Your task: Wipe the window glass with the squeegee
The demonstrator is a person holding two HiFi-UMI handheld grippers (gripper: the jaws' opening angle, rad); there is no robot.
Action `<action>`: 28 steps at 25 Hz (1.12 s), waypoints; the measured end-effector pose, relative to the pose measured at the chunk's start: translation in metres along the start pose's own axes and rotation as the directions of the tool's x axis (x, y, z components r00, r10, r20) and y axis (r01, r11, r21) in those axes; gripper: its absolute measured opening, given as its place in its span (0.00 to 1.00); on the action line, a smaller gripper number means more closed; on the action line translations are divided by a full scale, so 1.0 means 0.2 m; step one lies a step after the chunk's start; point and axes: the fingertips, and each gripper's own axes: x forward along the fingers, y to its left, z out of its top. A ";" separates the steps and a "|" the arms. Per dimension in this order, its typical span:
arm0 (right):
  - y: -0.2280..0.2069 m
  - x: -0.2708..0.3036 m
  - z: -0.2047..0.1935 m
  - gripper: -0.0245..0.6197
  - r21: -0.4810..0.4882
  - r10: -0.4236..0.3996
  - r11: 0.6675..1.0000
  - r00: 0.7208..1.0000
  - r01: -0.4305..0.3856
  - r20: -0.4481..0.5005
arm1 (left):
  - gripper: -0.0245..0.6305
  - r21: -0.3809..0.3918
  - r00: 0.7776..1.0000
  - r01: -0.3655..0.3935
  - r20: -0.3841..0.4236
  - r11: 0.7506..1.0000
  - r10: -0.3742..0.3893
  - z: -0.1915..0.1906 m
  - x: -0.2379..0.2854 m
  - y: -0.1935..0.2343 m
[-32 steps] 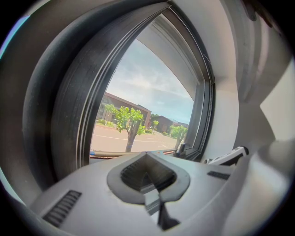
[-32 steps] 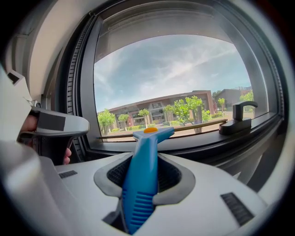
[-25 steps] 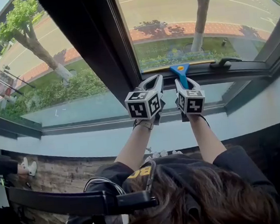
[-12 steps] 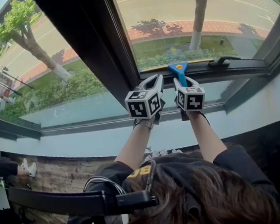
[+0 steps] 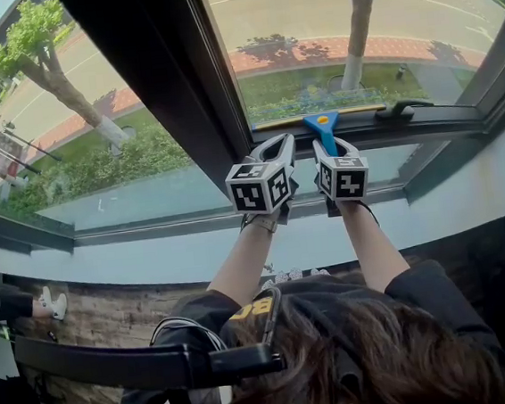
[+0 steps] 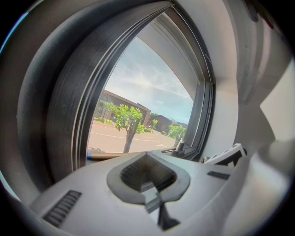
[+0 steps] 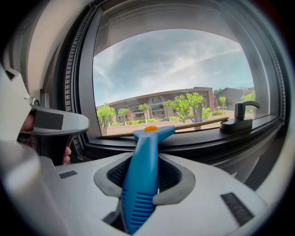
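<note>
Right gripper (image 7: 145,186) jaws are pinched on the blue squeegee (image 7: 146,147) handle. Its blade is laid left-to-right along the window glass (image 5: 307,38) bottom edge, upper centre. Left gripper (image 5: 276,149), pressed together and empty, is held just beside.

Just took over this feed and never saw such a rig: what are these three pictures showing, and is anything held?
No robot here: a person holds a two-jaw gripper in each hand. The head view looks down from their head, over their arms, at the window glass. The other two views come from cameras riding on each gripper, looking along its jaws. The right gripper is shut on the blue handle of the squeegee; its blade lies along the lower edge of the glass. The left gripper, beside it, has jaws together, empty. A dark window latch sits on the frame.
</note>
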 end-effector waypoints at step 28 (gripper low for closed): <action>0.01 0.00 0.00 0.24 -0.012 -0.008 1.000 1.000 0.008 0.002 | 0.04 -0.005 1.000 0.011 -0.016 1.000 -0.011 -0.02 -0.01 -0.02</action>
